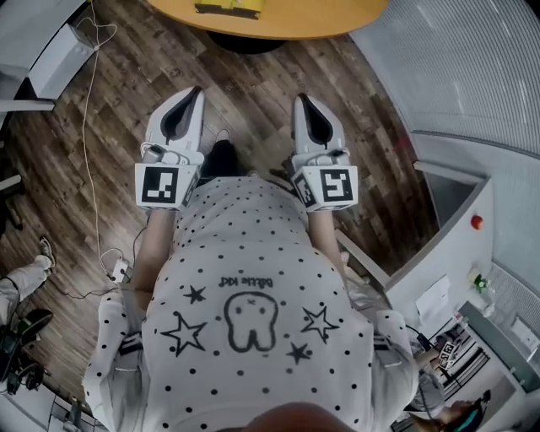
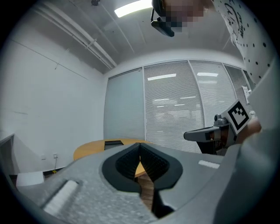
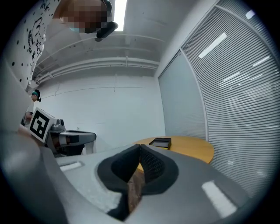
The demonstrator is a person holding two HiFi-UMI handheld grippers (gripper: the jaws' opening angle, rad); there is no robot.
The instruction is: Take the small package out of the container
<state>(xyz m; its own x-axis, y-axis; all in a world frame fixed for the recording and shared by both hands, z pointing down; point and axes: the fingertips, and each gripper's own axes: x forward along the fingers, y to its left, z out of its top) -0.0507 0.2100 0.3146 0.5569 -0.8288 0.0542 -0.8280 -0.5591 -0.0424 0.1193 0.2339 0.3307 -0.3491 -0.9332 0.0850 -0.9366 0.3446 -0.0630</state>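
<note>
The left gripper (image 1: pixel 194 94) and right gripper (image 1: pixel 302 101) sit mid-frame against the person's dotted shirt (image 1: pixel 253 253), each with its jaws pressed together on nothing. At the top edge, the container (image 1: pixel 228 8), showing yellow inside, lies on the round table (image 1: pixel 329 21).

A round, light wooden table (image 1: pixel 287 24) is seen at the top of the head view, standing on a dark plank floor (image 1: pixel 253 84). One low container (image 3: pixel 161 142) is set directly on the table, near its edge; it appears dark and flat in the right gripper view. A thin white cable (image 1: pixel 88 160) is laid in loops across the floor on the left.
</note>
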